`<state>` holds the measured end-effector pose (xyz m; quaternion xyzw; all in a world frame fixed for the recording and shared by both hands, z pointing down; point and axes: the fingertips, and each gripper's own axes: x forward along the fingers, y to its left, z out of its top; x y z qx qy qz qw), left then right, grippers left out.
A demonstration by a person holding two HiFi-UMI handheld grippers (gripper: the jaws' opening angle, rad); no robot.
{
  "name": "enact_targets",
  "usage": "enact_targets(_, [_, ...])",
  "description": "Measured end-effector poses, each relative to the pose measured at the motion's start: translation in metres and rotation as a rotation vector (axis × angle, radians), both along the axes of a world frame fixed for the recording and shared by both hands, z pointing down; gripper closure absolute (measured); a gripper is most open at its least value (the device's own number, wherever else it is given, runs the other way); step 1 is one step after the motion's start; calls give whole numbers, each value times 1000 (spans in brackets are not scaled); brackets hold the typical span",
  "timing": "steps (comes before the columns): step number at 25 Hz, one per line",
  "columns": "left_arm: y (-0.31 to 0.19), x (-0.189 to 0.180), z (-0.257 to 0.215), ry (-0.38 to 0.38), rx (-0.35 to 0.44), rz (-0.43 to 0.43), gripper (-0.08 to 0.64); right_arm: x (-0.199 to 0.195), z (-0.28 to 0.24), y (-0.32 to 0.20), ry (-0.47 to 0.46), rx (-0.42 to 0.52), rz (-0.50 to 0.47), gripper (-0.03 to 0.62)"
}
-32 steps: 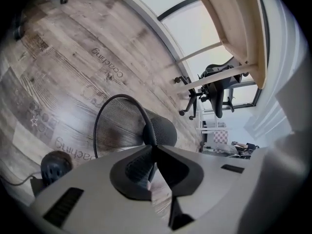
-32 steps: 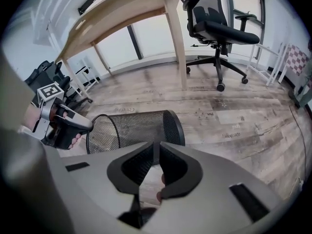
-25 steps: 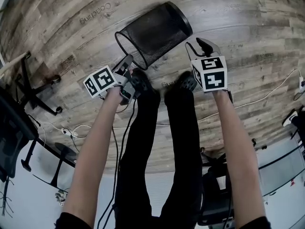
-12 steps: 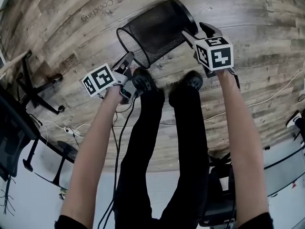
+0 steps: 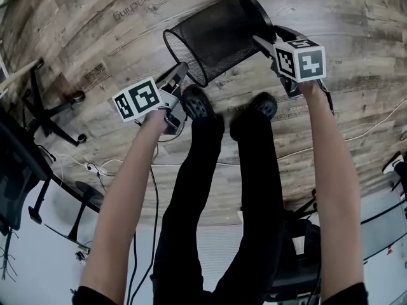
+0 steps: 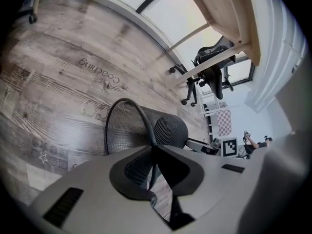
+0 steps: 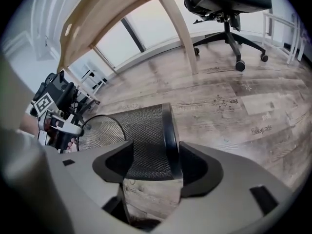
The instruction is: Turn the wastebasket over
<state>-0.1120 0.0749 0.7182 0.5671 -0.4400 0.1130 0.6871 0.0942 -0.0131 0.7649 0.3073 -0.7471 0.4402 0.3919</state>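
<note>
Black mesh wastebasket (image 5: 219,33) is on its side over wood floor (image 5: 343,18), just far of person's shoes (image 5: 197,103). Open mouth faces near-left, dark base band faces far-right. Can't tell if it rests on floor or hangs clear.

L claw (image 5: 182,72): at the mouth end, near-left side of the wastebasket.
- L gripper view: wastebasket (image 6: 146,123) fills centre, mouth toward cam.
- L claw (image 6: 154,149) is pressed together on the rim wire, which runs down btw the two dark pads.
- Mesh wall shows above and behind the pads.

R claw (image 5: 259,41): at the base end, far-right side.
- R gripper view: wastebasket (image 7: 146,130) lies crosswise, base band to the right, mouth to the left.
- R claw (image 7: 155,156) is spread wide, w/ the base end btw its pads.
- L pad overlaps the mesh wall, R pad sits just beside the base band. Contact not clear.

Both arms reach out far from the body, one claw per end of the wastebasket.

Bkgd: office chair (image 7: 229,4) on the floor, well apart from it.
</note>
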Motion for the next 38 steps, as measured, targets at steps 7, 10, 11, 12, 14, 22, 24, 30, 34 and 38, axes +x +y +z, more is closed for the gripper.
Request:
enact_targets(7, [2, 1, 0, -3, -16, -50, 520, 3, -3, 5, 49, 27, -22, 298])
enact_targets(10, [4, -3, 0, -20, -18, -39, 520, 3, -5, 10, 71, 26, -39, 314])
enact_targets(11, [5, -4, 0, -25, -19, -35, 520, 3, -6, 11, 75, 32, -40, 321])
enact_targets(12, [5, -6, 0, -29, -19, -33, 520, 3, -9, 11, 79, 40, -39, 330])
enact_targets(14, [5, -10, 0, -40, -17, -30, 520, 2, -15, 12, 88, 61, -38, 347])
enact_targets(22, [10, -42, 0, -104, -13, -53, 517, -21, -51, 12, 91, 156, -40, 413])
enact_targets(24, [12, -49, 1, -117, -15, -66, 514, -27, -61, 10, 84, 181, -53, 428])
enact_targets(30, [33, -80, 5, -172, -24, -120, 500, -68, -96, 9, 66, 278, -119, 445])
enact_targets(34, [47, -103, 13, -201, -52, -175, 492, -105, -123, 8, 17, 348, -202, 471])
enact_targets(38, [65, -120, 22, -213, -82, -235, 491, -139, -142, 18, -39, 376, -268, 488])
